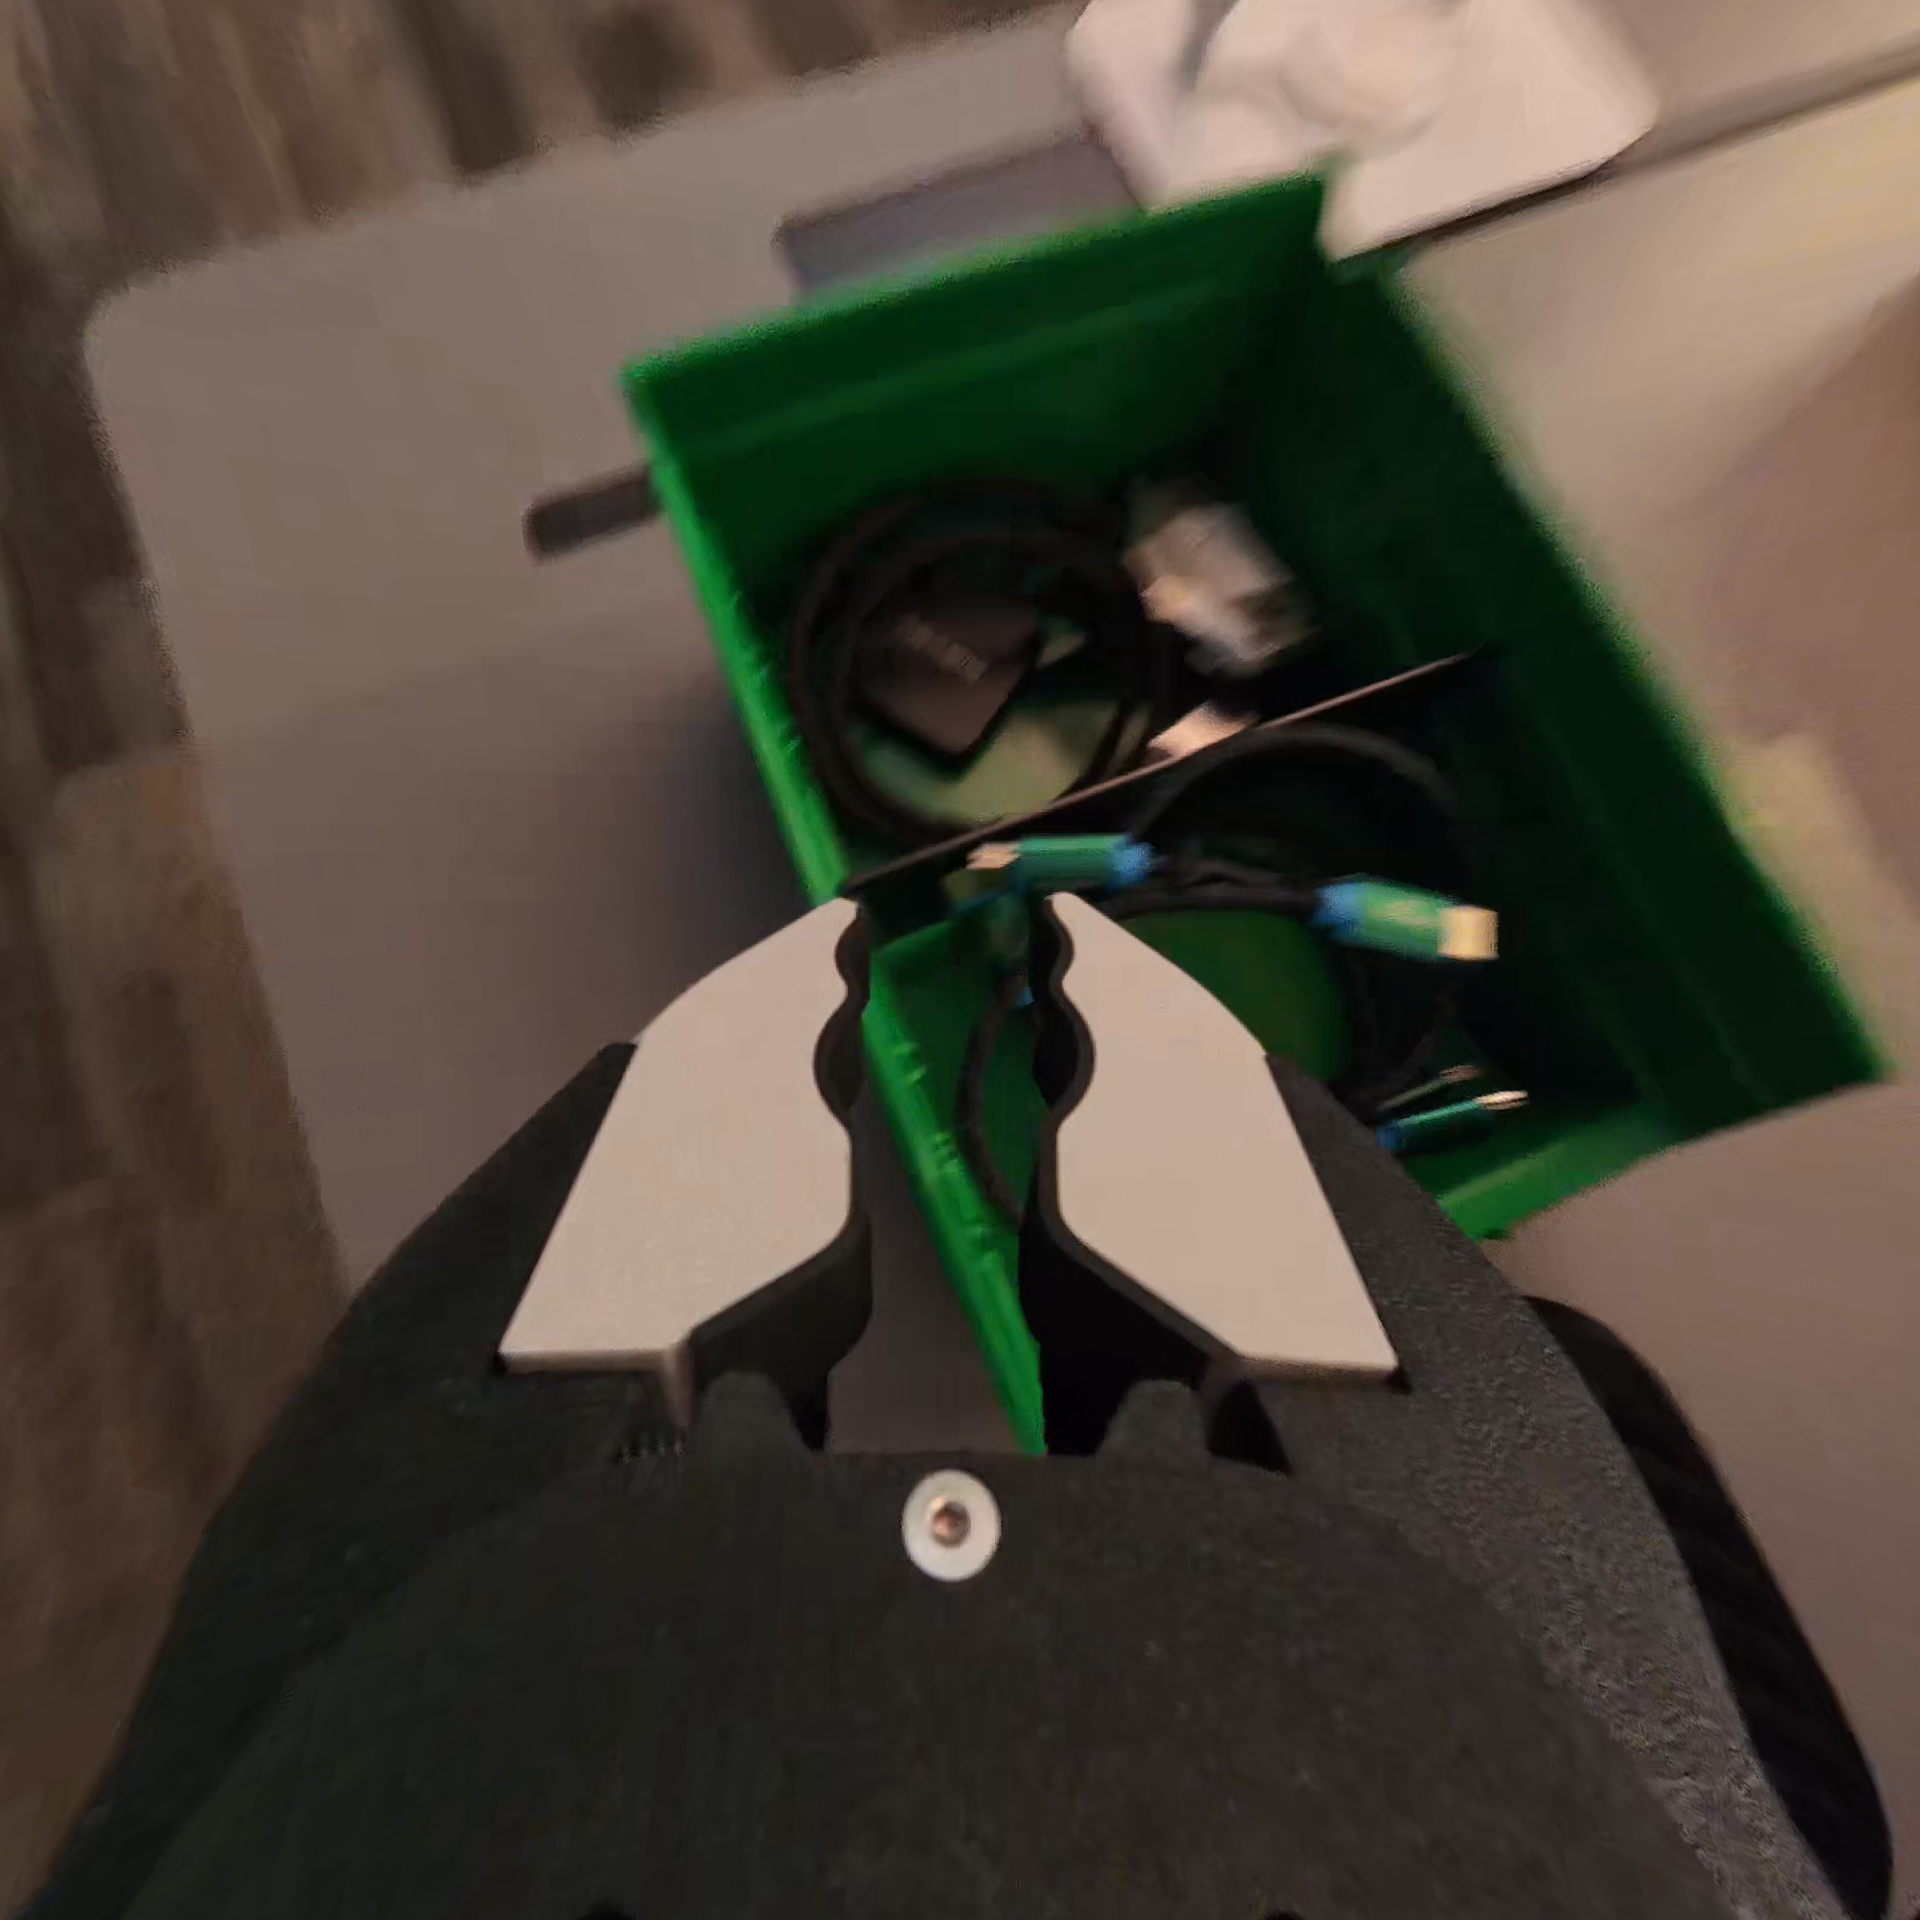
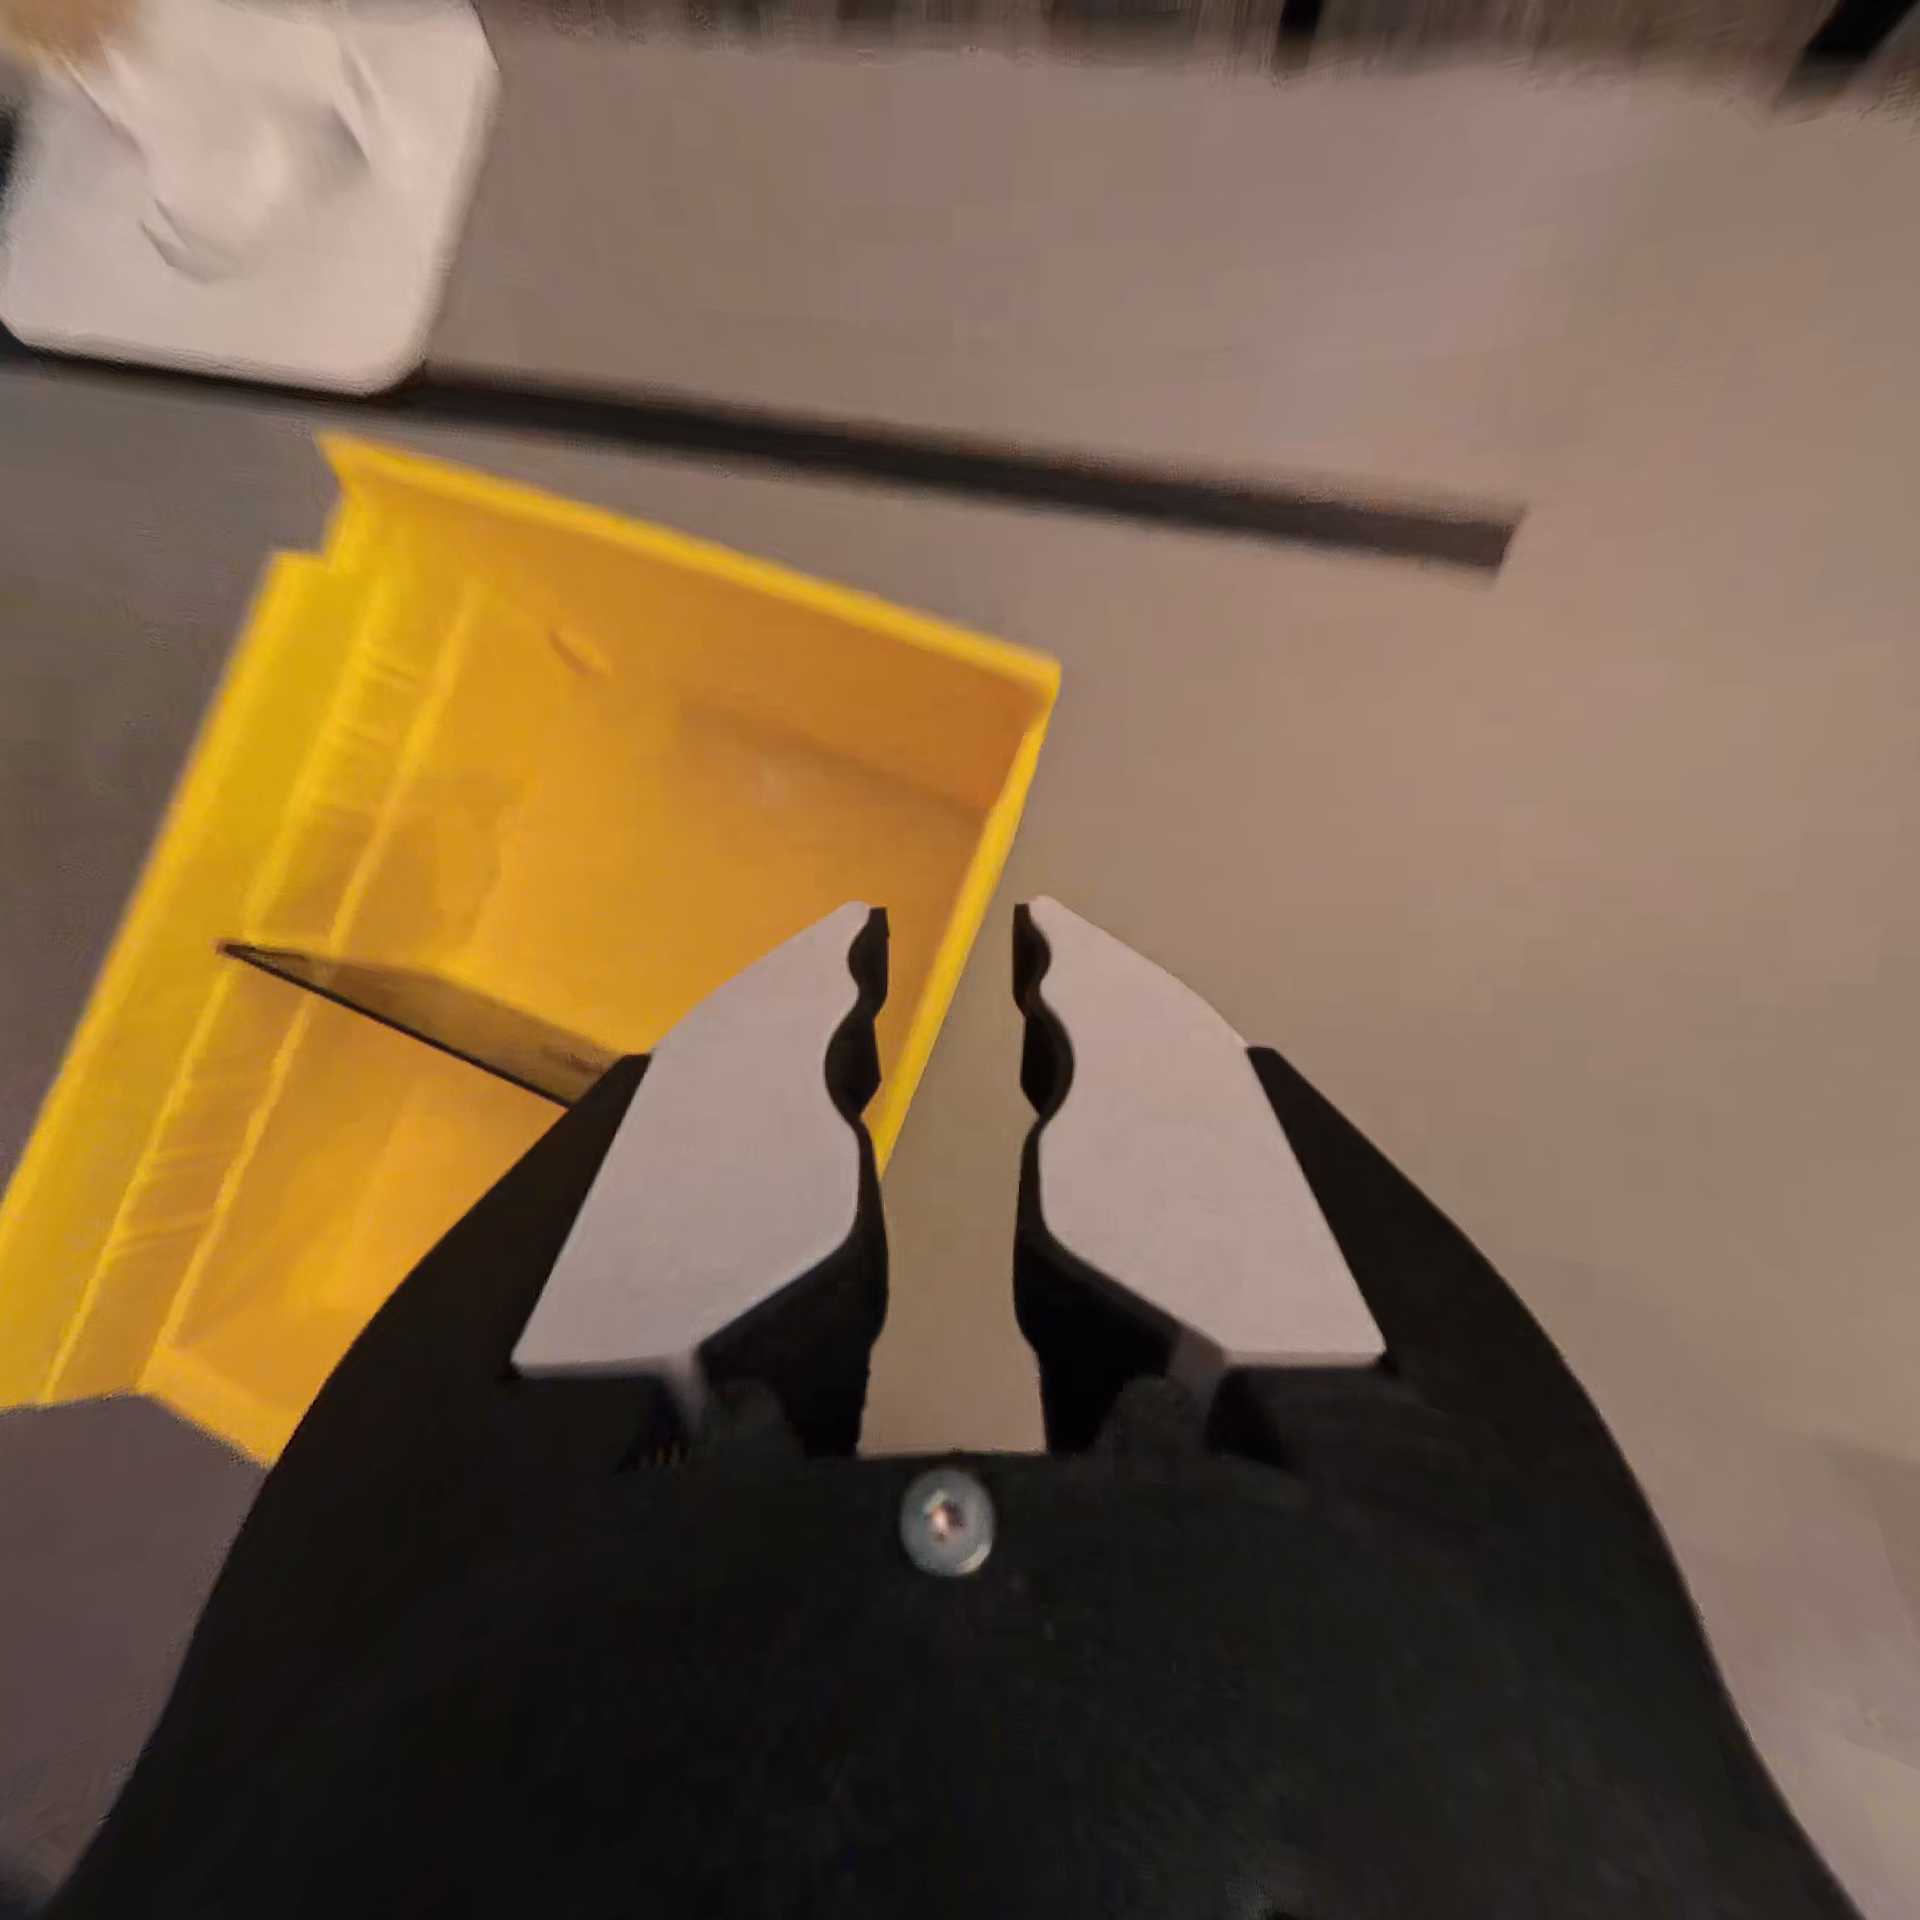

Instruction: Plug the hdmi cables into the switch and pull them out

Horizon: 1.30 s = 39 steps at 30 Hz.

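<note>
A green bin (image 1: 966, 343) stands on the grey table, split by a black divider (image 1: 1195, 758). Its far half holds a black switch box (image 1: 935, 675) inside a coiled black cable. Its near half holds black HDMI cables with green and blue plugs (image 1: 1403, 920); one plug (image 1: 1070, 860) lies just past my left gripper (image 1: 951, 914). That gripper is open and hovers over the bin's near left wall, with a cable showing in the gap between the jaws. My right gripper (image 2: 951, 914) is open and empty beside the right wall of an empty yellow bin (image 2: 623, 790). Both views are blurred.
A white box (image 1: 1351, 94) stands behind the green bin and also shows in the right wrist view (image 2: 229, 187). A dark slot (image 2: 935, 457) runs across the table. A small dark object (image 1: 582, 509) lies left of the green bin. The table's rounded left edge (image 1: 104, 343) borders wooden floor. My right fingertips sit around 75 cm from my left ones.
</note>
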Motion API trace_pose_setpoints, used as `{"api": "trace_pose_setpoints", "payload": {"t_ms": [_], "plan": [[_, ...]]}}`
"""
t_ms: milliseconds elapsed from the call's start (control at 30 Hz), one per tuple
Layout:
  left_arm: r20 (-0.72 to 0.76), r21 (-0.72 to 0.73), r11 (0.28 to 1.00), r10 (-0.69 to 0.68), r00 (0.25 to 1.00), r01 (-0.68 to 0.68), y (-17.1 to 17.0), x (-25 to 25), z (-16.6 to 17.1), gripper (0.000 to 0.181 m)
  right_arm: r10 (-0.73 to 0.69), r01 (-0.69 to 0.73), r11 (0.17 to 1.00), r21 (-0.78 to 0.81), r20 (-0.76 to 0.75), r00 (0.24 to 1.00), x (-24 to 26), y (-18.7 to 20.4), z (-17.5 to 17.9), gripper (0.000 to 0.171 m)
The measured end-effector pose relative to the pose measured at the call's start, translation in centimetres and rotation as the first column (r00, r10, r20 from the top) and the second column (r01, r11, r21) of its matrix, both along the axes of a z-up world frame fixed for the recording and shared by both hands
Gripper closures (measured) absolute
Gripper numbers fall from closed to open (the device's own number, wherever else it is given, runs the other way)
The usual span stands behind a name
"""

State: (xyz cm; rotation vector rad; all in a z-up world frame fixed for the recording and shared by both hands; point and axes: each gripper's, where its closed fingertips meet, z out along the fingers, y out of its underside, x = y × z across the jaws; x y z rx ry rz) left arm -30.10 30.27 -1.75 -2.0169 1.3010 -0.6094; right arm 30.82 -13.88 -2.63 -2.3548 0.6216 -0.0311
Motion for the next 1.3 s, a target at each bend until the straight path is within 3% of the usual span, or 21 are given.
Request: {"api": "trace_pose_setpoints", "payload": {"t_ms": [100, 233, 300, 467, 633, 733, 833, 1033, 1300], "plan": [[0.101, 0.091, 0.984, -0.163, 0.981, 0.154, -3.0, 1.3, 2.5, 0.129, -0.007, -0.082, 0.946, 0.314, 0.273, 0.962, -1.6, 1.2, 8.0, 0.146], [-0.033, 0.321, 0.93, -0.176, 0.984, 0.178, -2.8, 1.7, 2.2, 0.126, -0.085, -0.335, 0.679, 0.654, 0.523, 0.848, -8.1, 2.0, 16.7, 0.123], [-0.052, 0.301, 0.934, -0.184, 0.982, 0.191, -2.8, 2.8, 1.9, 0.128, -0.098, -0.447, 0.531, 0.72, 0.576, 0.812, -11.9, 2.6, 19.5, 0.124], [-0.181, 0.328, 0.906, -0.217, 0.959, 0.267, -1.8, 6.0, 1.4, 0.131, 0.009, -0.537, 0.379, 0.754, 0.577, 0.817, -18.0, 5.8, 22.5, 0.123], [-0.456, 0.391, 0.81, -0.243, 0.856, 0.438, 1.1, 8.8, -1.4, 0.133, 0.073, -0.567, 0.372, 0.736, 0.585, 0.808, -20.2, 8.6, 21.5, 0.123], [-0.622, 0.375, 0.744, -0.241, 0.745, 0.554, 3.1, 9.5, -4.1, 0.135, 0.158, -0.6, 0.455, 0.658, 0.604, 0.781, -20.2, 10.3, 18.8, 0.123], [-0.717, 0.321, 0.736, -0.222, 0.66, 0.596, 5.0, 9.7, -6.4, 0.135, 0.154, -0.586, 0.516, 0.625, 0.605, 0.781, -18.9, 10.7, 17.5, 0.123], [-0.763, 0.277, 0.759, -0.198, 0.615, 0.589, 7.5, 9.9, -8.1, 0.137, 0.145, -0.55, 0.496, 0.672, 0.56, 0.816, -17.8, 10.4, 17.6, 0.123], [-0.815, 0.267, 0.743, -0.166, 0.555, 0.613, 8.9, 11.1, -10.2, 0.139, 0.135, -0.528, 0.53, 0.664, 0.549, 0.825, -16.8, 10.2, 17.0, 0.123]]}}
